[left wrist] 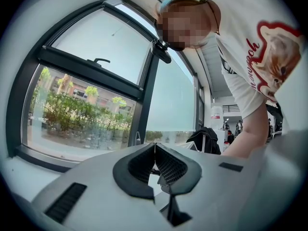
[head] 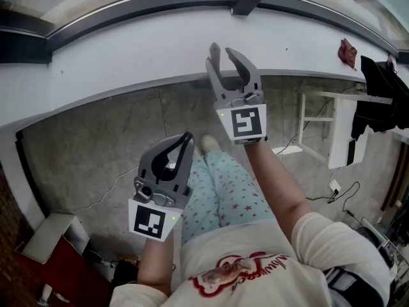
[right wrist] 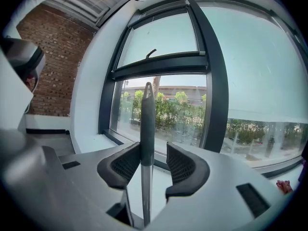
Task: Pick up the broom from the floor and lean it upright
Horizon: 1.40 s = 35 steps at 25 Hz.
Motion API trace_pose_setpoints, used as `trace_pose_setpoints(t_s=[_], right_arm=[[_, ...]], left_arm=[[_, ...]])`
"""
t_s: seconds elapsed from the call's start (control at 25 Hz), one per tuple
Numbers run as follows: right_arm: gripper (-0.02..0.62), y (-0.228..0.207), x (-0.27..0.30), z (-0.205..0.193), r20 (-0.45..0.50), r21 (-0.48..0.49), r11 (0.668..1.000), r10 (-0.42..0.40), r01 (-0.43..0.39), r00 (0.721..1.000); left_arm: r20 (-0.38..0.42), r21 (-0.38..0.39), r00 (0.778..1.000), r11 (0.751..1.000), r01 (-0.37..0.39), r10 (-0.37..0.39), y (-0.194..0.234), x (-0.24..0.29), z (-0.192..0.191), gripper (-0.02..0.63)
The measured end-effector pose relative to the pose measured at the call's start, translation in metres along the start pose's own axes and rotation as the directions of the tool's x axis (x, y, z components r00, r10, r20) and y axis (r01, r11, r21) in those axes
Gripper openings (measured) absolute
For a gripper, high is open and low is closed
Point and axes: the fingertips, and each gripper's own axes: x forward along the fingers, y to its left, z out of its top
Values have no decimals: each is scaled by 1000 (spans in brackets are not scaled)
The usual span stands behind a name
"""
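The right tool (right wrist: 154, 153) has its jaws apart with the broom handle (right wrist: 147, 129) standing upright between them. The handle lies against the left pad (right wrist: 126, 163), and a clear gap separates it from the right pad (right wrist: 179, 166). The dark sleeve at the top of the handle rises above the jaws in front of the window pane (right wrist: 163, 105). Its bare metal shaft runs down through the tool's body and out of sight. Whether the handle leans on the window or the wall cannot be told. The brush end shows in no view.

In the head view the right tool (head: 223, 53) is held out over the edge of the white window ledge (head: 128, 56), which curves across the whole top of the picture. The dark window frame (head: 38, 40) runs just behind the ledge. The handle itself cannot be made out from above.

The left tool (head: 185, 142) hangs lower and nearer the body, well apart from the right one. In its own view the left tool's (left wrist: 155, 146) jaws meet at the tips with nothing between them.

Below the ledge the grey floor (head: 83, 152) lies open on the person's left as far as a cardboard box (head: 48, 235) in the near corner, and a thin cable (head: 108, 187) trails across it. On the person's right a white shelf frame (head: 319, 126) and a hanging black garment (head: 377, 98) close that side. A strip of floor stays free between them and the person's star-patterned trousers (head: 220, 190).
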Motion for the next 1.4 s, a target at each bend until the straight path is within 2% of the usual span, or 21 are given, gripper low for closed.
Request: trace_pose_setpoints(t_s=[0.4, 0.6, 0.84, 1.0, 1.12, 1.2, 1.28, 1.4], right_arm=[[173, 20, -6, -3, 2, 2, 999, 41, -41, 999], [173, 27, -12, -2, 6, -28, 997, 68, -67, 998], [173, 25, -7, -8, -30, 21, 999, 50, -49, 998], [173, 25, 0, -4, -38, -36, 997, 72, -74, 997], [172, 15, 5, -5, -68, -36, 997, 66, -69, 995], [103, 12, 9, -4, -80, -41, 995, 87, -91, 993], [103, 9, 11, -4, -88, -46, 994, 98, -102, 991], [103, 3, 6, -2, -83, -58, 996, 62, -67, 995]], left_arm=[[-17, 5, 1000, 1000, -5, 5, -2, -8, -5, 21], [-20, -1, 1000, 1000, -15, 15, -2, -11, -6, 21], [-22, -4, 1000, 1000, -20, 20, -1, -14, -7, 21], [-28, -5, 999, 1000, -22, 22, 0, -16, -8, 21], [-26, -2, 999, 1000, -23, 23, 2, -16, -7, 21], [-24, -3, 999, 1000, -27, 26, 4, -16, -7, 21], [-22, -3, 999, 1000, -28, 28, 4, -15, -7, 21], [-23, -3, 999, 1000, -24, 24, 3, -15, -7, 21]])
